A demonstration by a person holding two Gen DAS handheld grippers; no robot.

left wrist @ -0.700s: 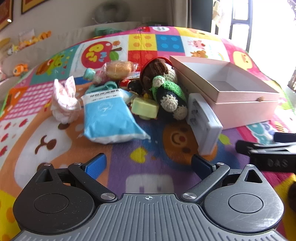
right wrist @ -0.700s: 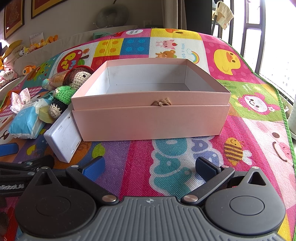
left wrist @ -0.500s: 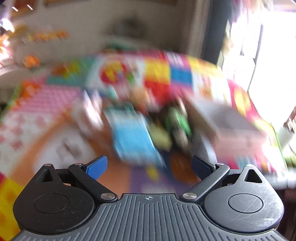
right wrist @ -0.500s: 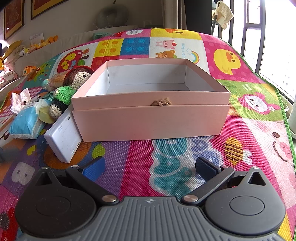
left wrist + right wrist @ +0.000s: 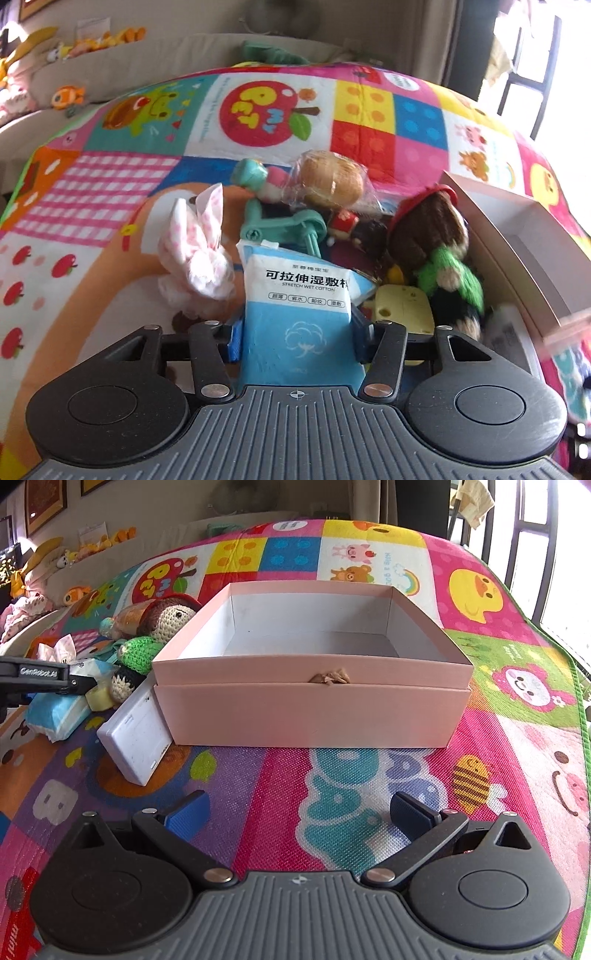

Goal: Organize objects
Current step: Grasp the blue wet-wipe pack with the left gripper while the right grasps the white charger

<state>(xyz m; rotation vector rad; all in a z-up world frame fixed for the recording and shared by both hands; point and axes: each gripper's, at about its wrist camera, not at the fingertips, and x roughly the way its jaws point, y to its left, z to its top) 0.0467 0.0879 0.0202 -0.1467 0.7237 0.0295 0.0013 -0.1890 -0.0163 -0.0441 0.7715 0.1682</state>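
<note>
My left gripper [image 5: 297, 341] has its blue pads pressed on both sides of a blue and white pack of wet cotton wipes [image 5: 299, 314], which lies at the front of a pile of small things on the play mat. The pack also shows in the right wrist view [image 5: 55, 716] with the left gripper [image 5: 79, 683] over it. An open, empty pink box [image 5: 314, 705] stands in the middle of the right wrist view. My right gripper [image 5: 297, 812] is open and empty, low over the mat in front of the box.
The pile holds a crochet doll [image 5: 432, 240], a pink-spotted cloth bunny [image 5: 197, 254], wrapped bread [image 5: 328, 181], a teal clip [image 5: 280, 225] and a yellow item [image 5: 402, 308]. A white flat case [image 5: 138, 738] leans on the box's left side. A sofa with toys stands behind.
My left gripper has swung forward to the pile and closed on the wipes pack; it was open and further back before. My right gripper and the box have stayed still.
</note>
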